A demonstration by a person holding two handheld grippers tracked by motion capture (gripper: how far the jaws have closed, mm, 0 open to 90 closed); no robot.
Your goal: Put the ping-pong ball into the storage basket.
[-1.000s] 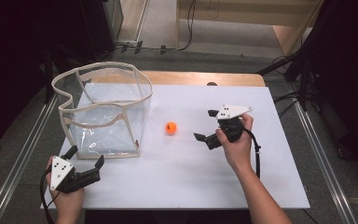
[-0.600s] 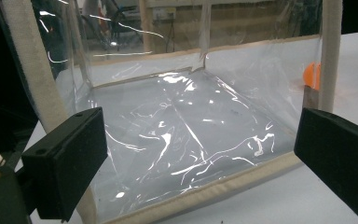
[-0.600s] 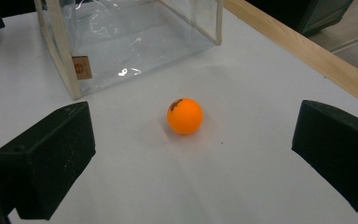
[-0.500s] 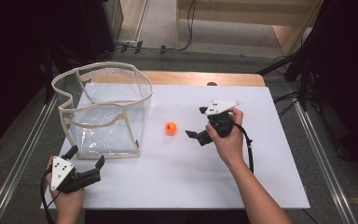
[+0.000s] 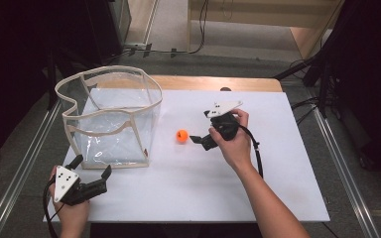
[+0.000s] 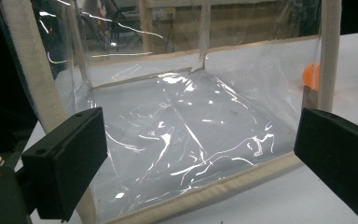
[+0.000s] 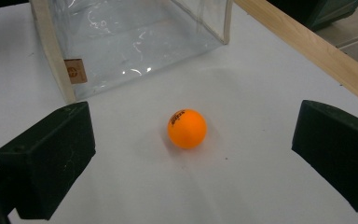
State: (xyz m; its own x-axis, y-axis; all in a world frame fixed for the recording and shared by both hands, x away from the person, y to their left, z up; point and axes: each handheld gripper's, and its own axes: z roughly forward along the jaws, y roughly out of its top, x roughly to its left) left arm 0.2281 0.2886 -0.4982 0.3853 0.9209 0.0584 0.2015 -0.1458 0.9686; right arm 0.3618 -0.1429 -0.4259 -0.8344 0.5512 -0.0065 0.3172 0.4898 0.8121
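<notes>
On my left, my left gripper (image 5: 90, 173) rests wide open at the table's (image 5: 287, 198) near corner, facing the empty clear bag (image 5: 110, 119). The orange ball (image 5: 182, 135) sits on the table just right of it, round, no long axis. My right gripper (image 5: 202, 128) is spread, unclosed, nearly framing it; grabbing and bagging presumably remain.

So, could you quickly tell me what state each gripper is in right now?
Left gripper: open, holding nothing, facing the clear bag.
Right gripper: open, holding nothing, orange ball lying ahead between its jaws.
</notes>
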